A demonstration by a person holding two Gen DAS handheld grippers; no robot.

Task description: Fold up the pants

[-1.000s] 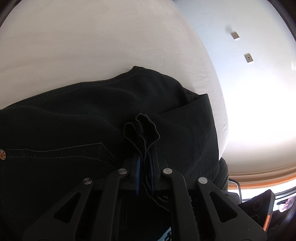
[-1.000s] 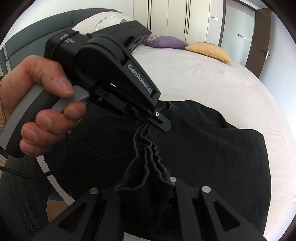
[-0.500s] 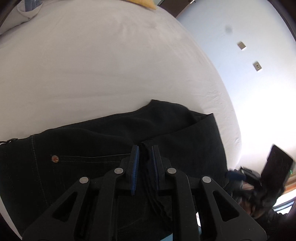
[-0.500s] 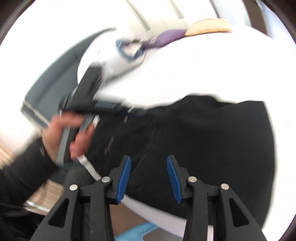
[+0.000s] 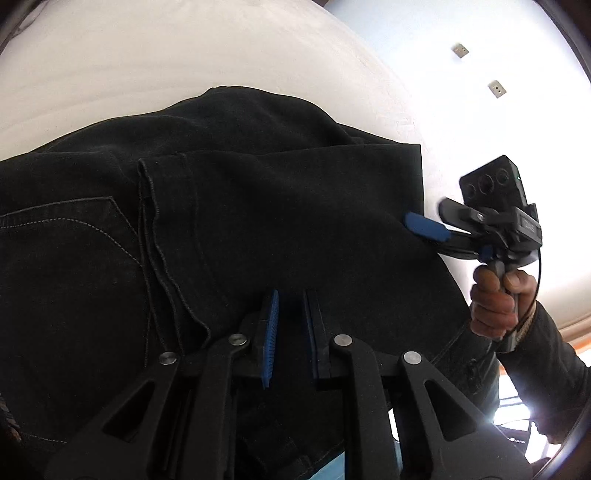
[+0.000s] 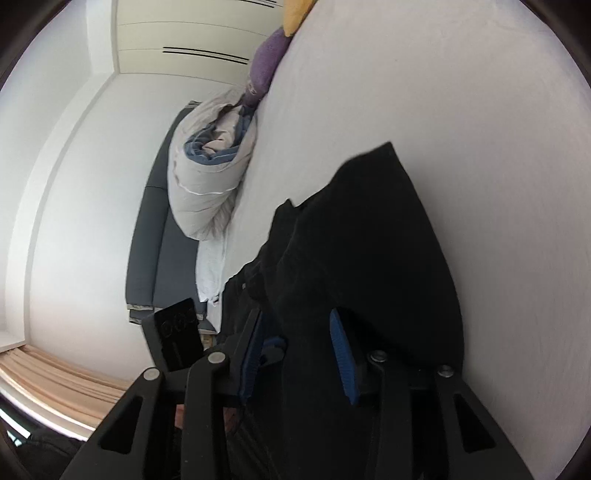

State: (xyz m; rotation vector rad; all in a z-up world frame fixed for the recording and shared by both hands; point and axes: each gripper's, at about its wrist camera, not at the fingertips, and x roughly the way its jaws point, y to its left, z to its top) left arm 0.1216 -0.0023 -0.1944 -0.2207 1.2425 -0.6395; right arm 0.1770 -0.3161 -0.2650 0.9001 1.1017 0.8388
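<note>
Now black pants (image 5: pixel 258 206) folded on white bed (image 5: pixel 184 62), hem layers stacked; both jaws apart, gripping nothing.

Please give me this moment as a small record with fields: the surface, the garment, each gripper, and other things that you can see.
surface: white bed
garment: black pants, lying folded on the bed, hem edge on top
left gripper: open, just above the pants, holding nothing
right gripper: open, with the side edge of the pants between its pads, not closed on it
other things: rolled duvet, purple pillow, yellow pillow
</note>
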